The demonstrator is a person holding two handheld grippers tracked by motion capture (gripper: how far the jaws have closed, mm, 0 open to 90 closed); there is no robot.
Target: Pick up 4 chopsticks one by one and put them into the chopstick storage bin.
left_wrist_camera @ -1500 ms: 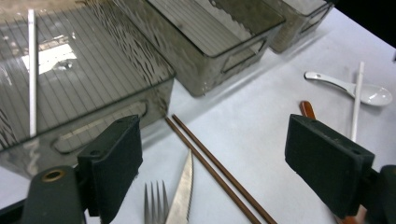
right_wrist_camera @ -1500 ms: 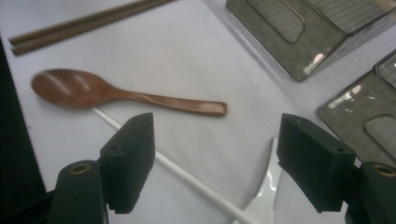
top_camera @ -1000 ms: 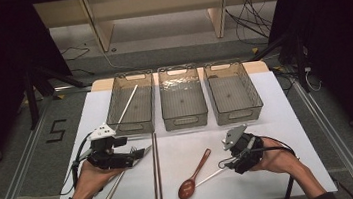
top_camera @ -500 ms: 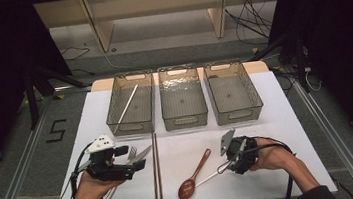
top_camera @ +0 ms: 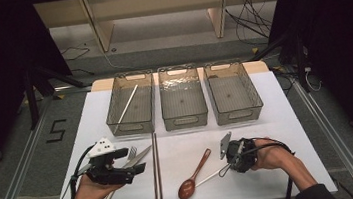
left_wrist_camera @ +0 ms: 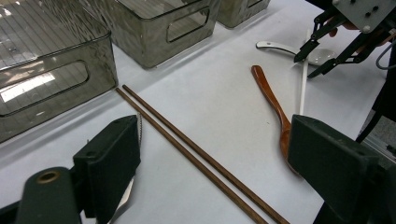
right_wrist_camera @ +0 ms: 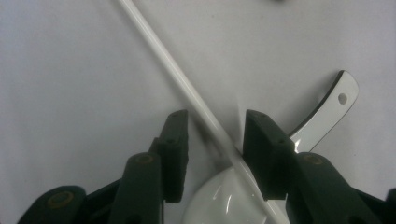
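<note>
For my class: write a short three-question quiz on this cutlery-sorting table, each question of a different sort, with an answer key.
1. True or false: the white chopstick on the table lies between the jaws of the right gripper.
2. How many clear bins stand in the row at the back of the table? A) two B) three C) four
3. Fill in: the left bin holds one white ____.

Key
1. True; the jaws have just been closing, with gaps on both sides of the stick.
2. B
3. chopstick
</note>
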